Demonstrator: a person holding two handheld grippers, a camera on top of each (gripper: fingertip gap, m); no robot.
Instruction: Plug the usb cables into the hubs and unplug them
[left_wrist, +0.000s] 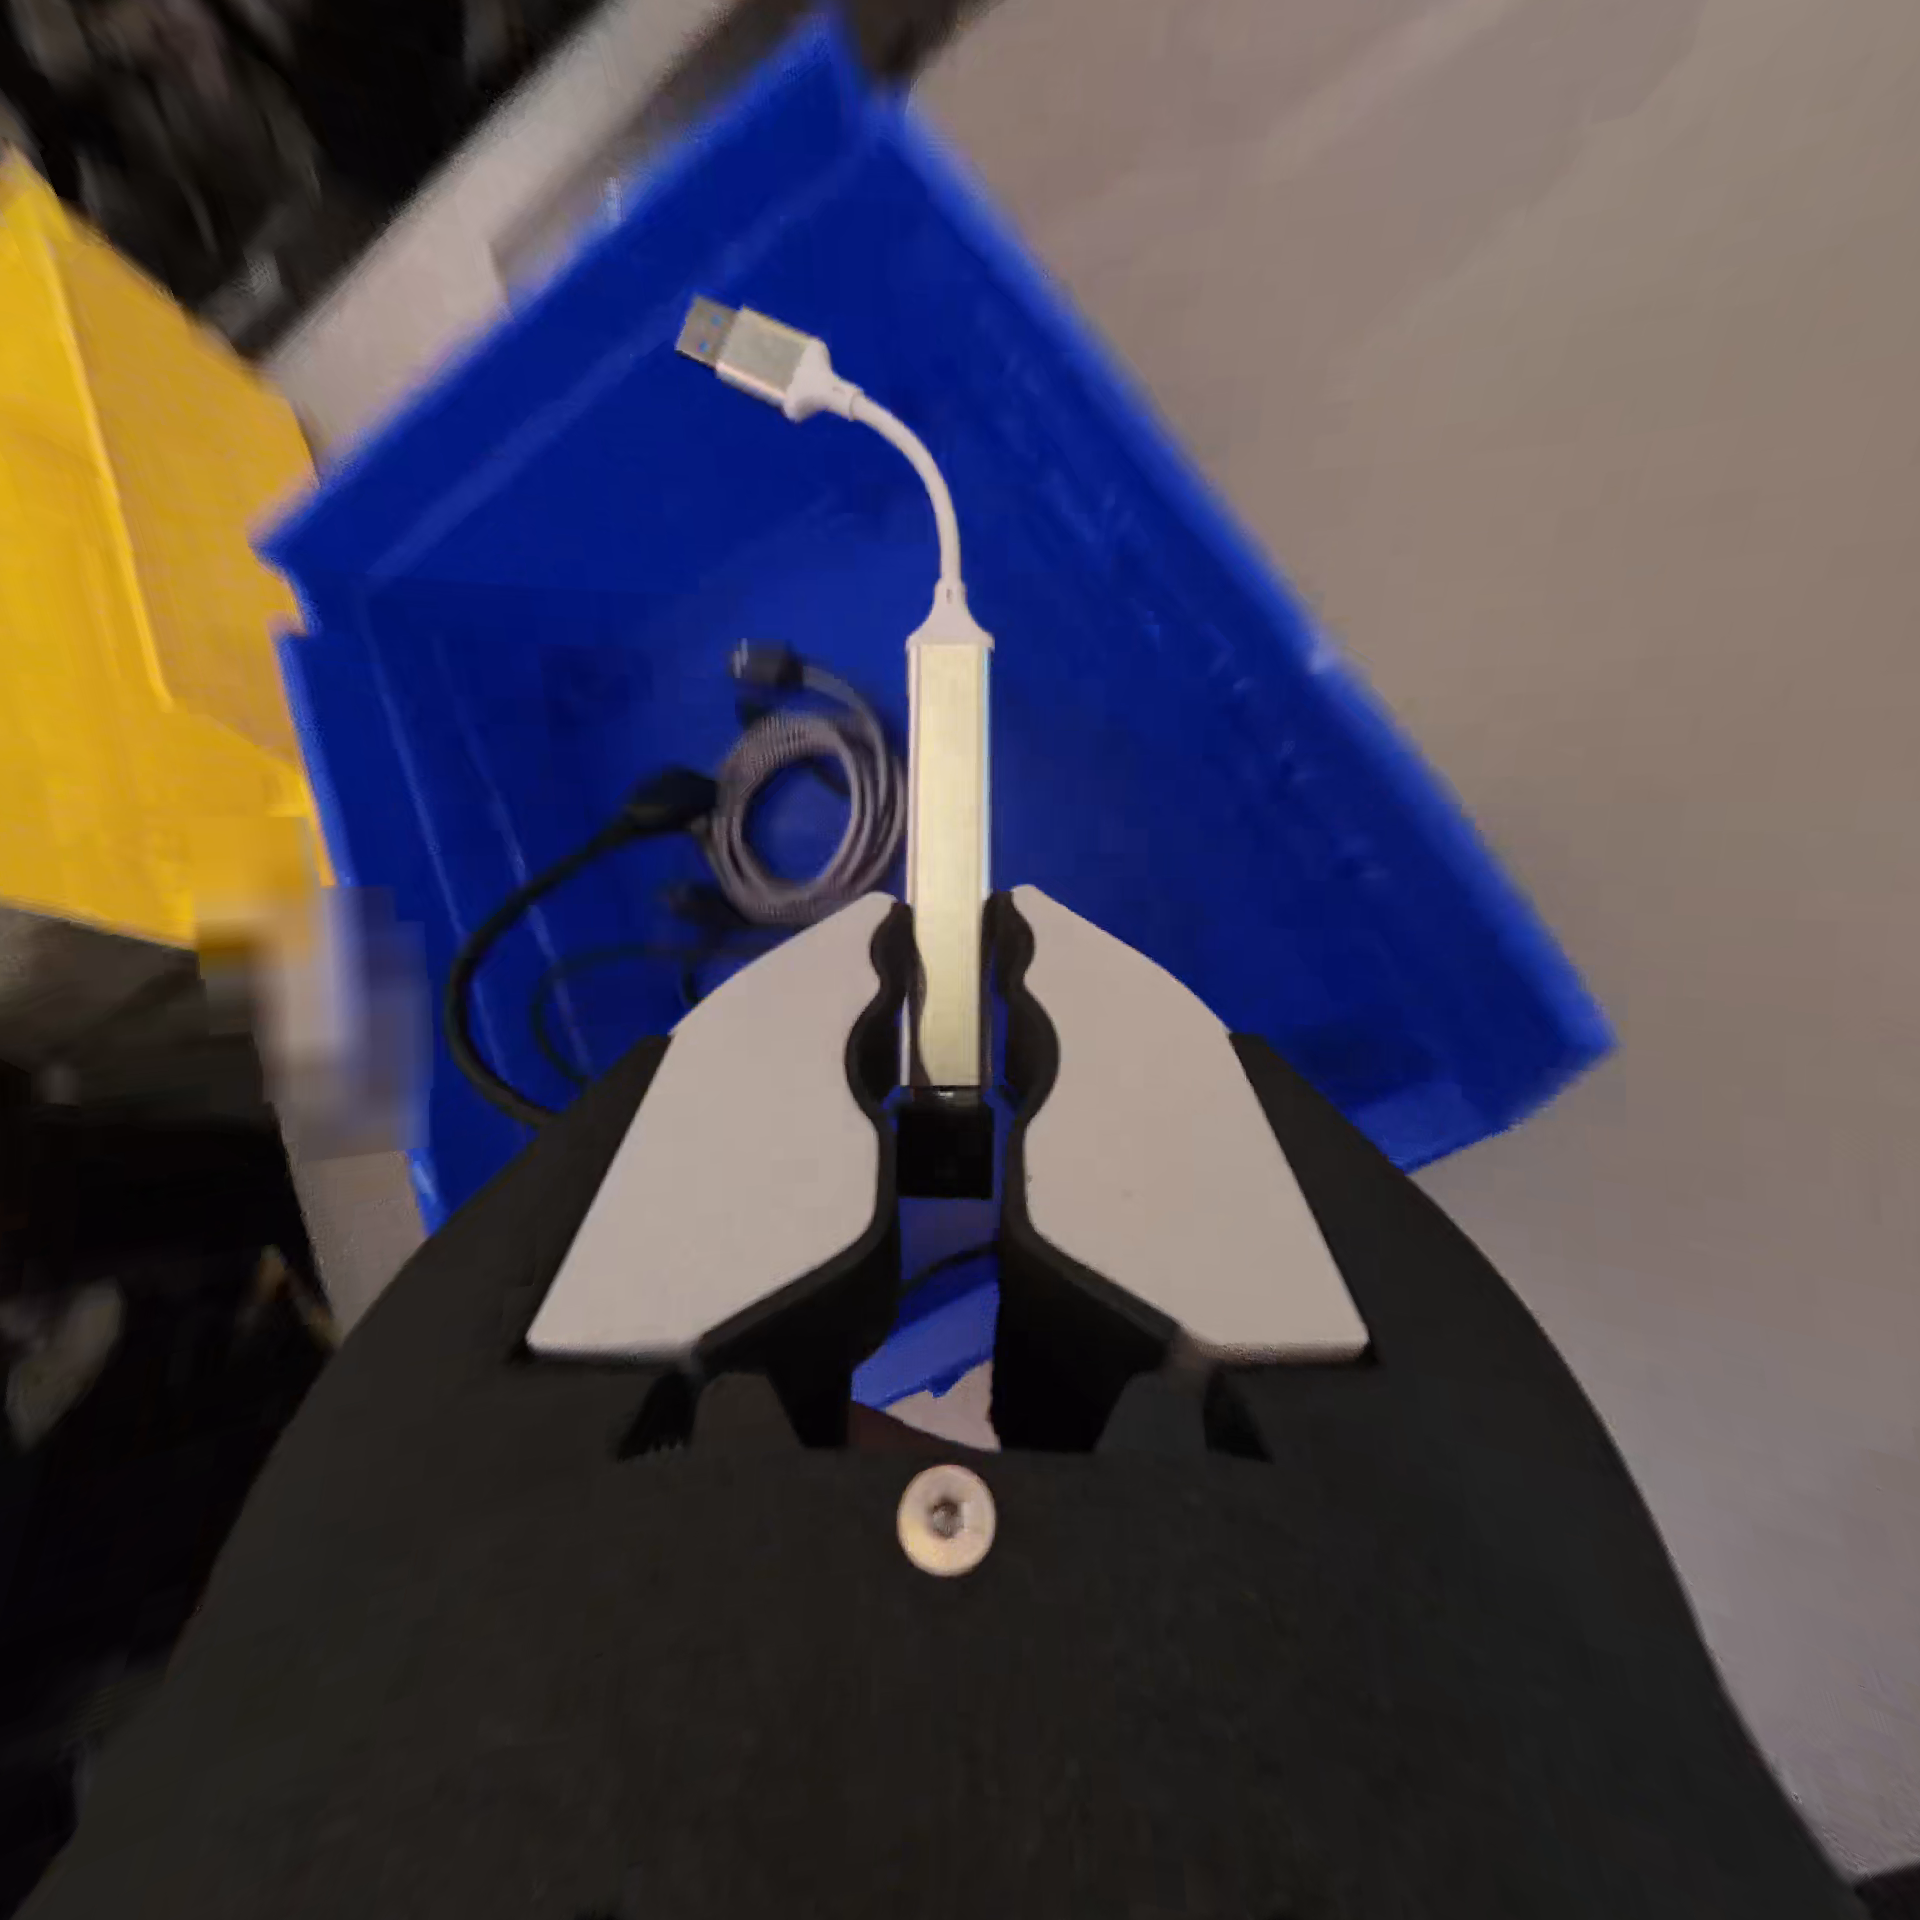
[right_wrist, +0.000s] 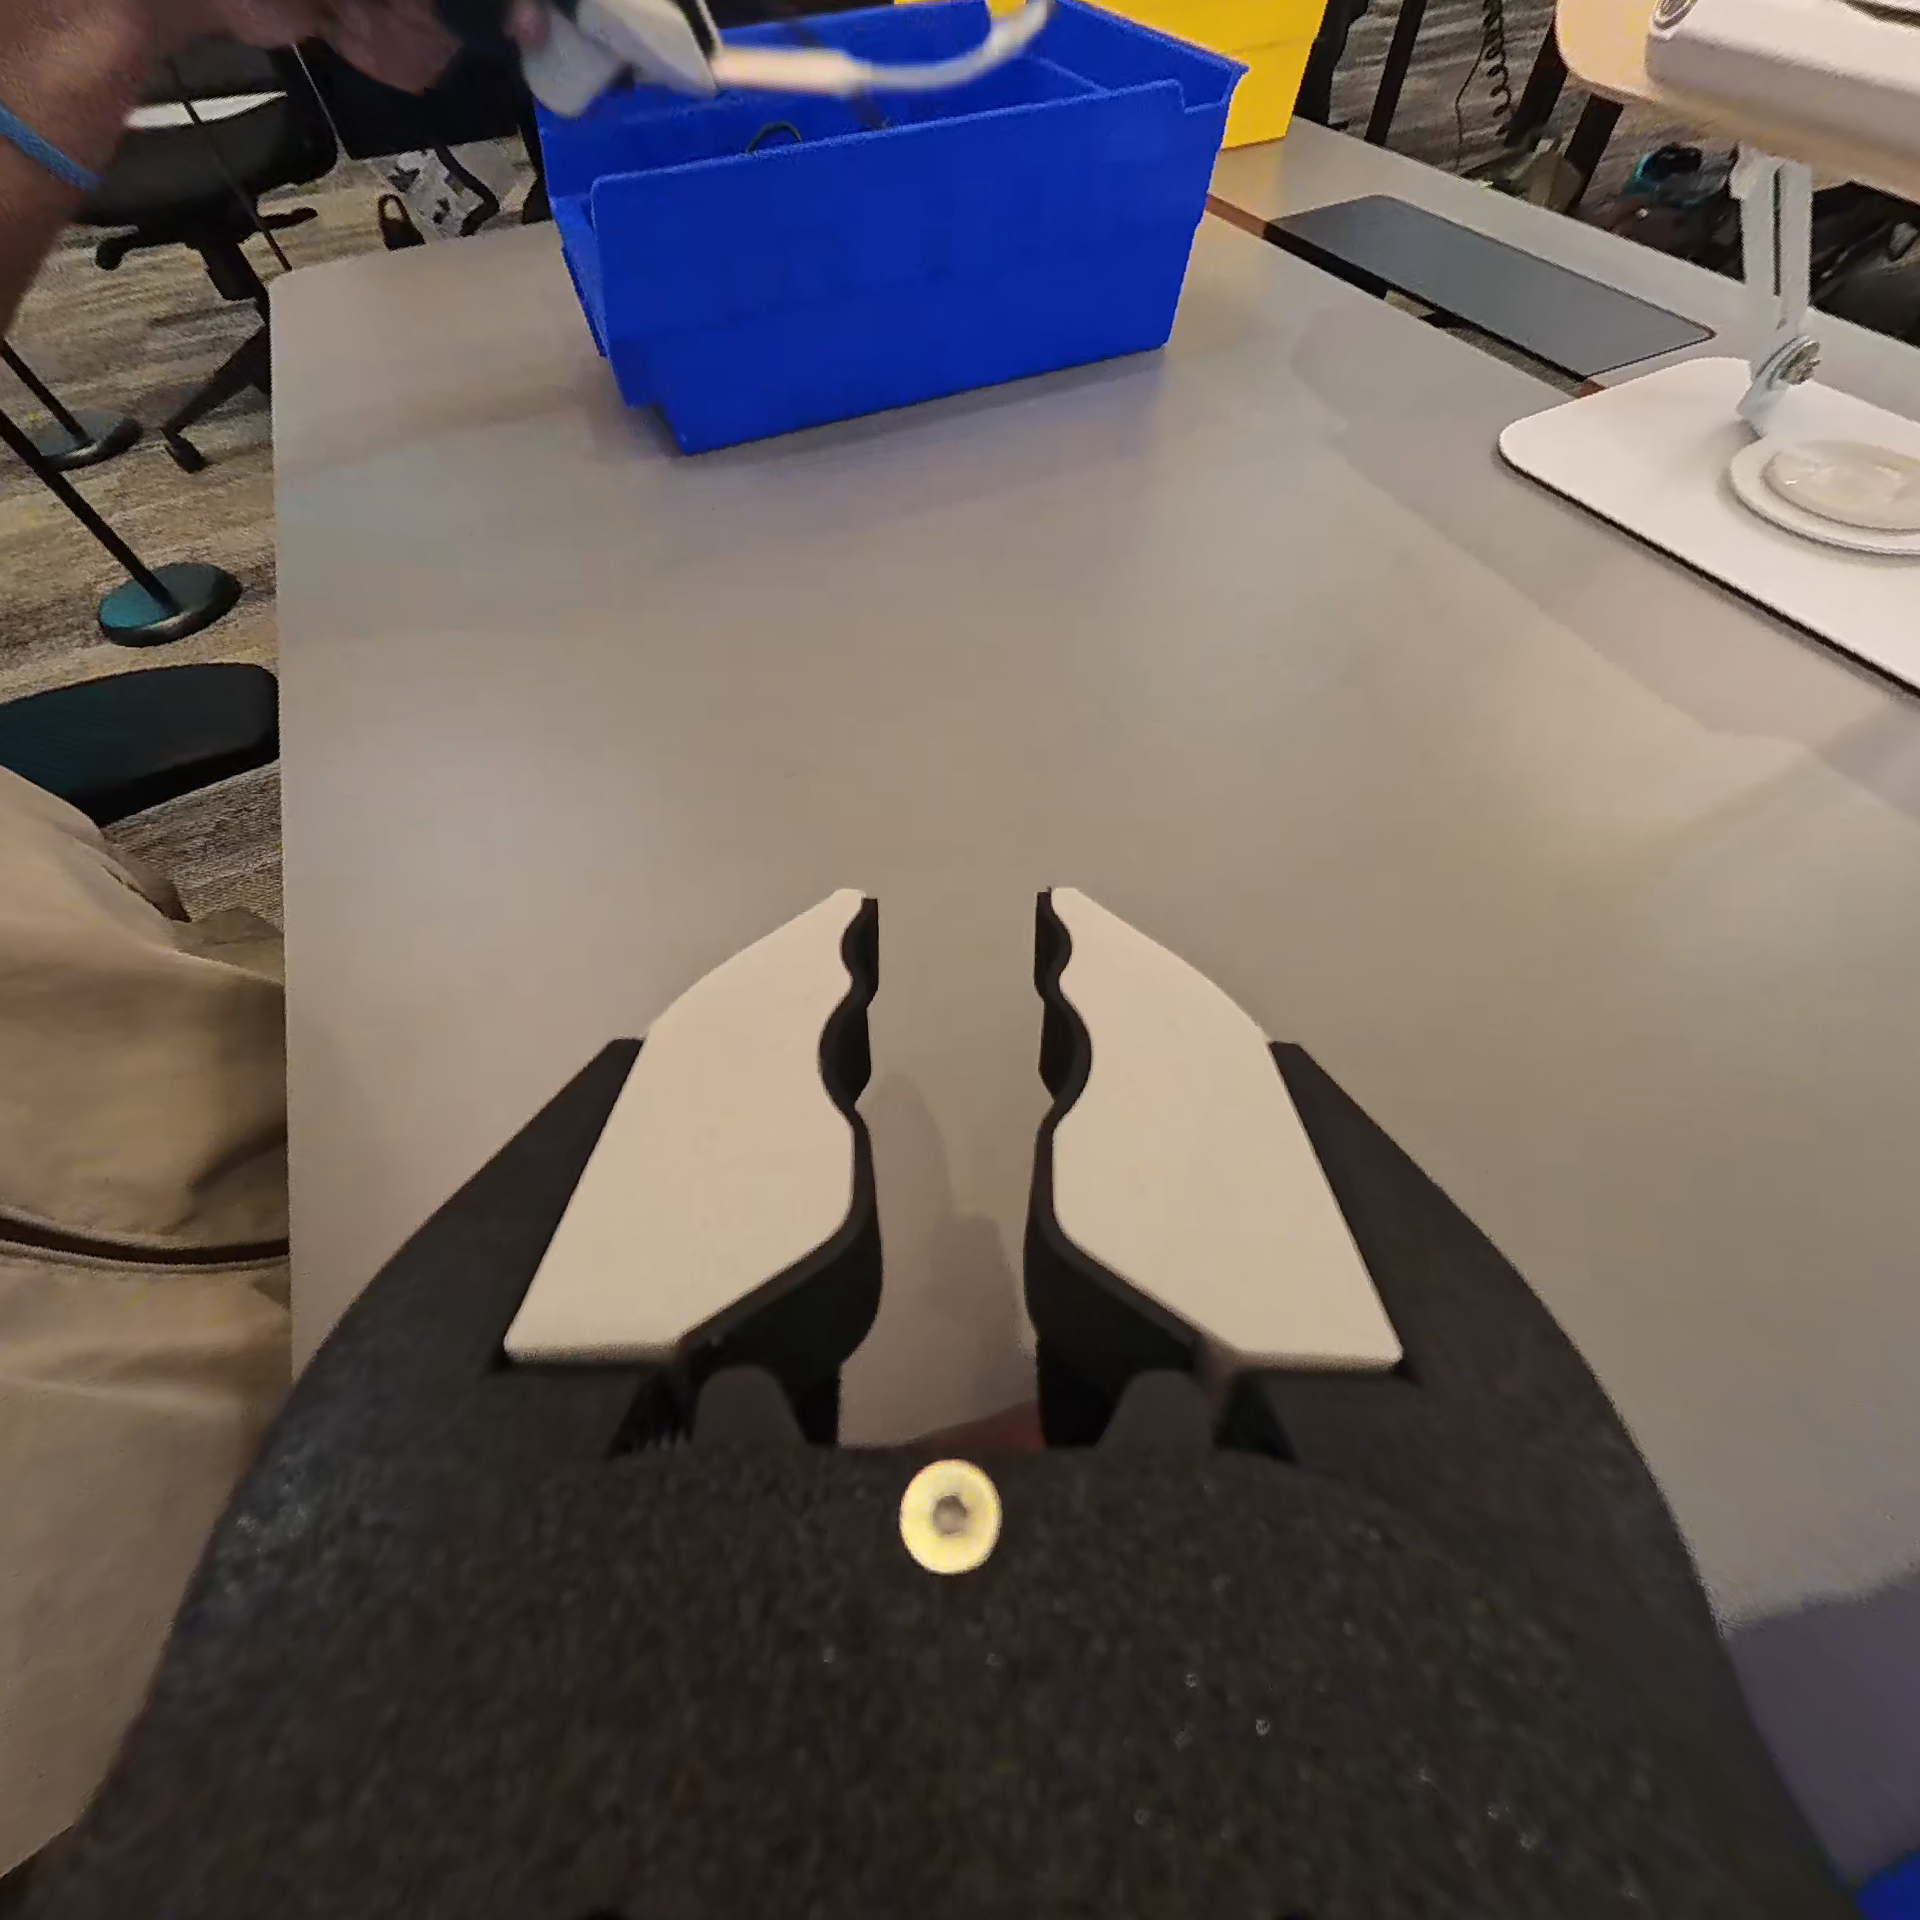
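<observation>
Here the left gripper (left_wrist: 948, 914) pinches the silver hub (left_wrist: 948, 831) above the blue bin (left_wrist: 1195, 727).

A slim silver hub (left_wrist: 949, 831) with a short white lead is held above coiled cables (left_wrist: 800, 831) in the blue bin (left_wrist: 1195, 727).

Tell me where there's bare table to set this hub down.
The widest bare stretch of table lies between the blue bin and the open right gripper. The right edge is crowded by a white lamp base and a dark mat. Cables fill the bin floor beneath the hub.
</observation>
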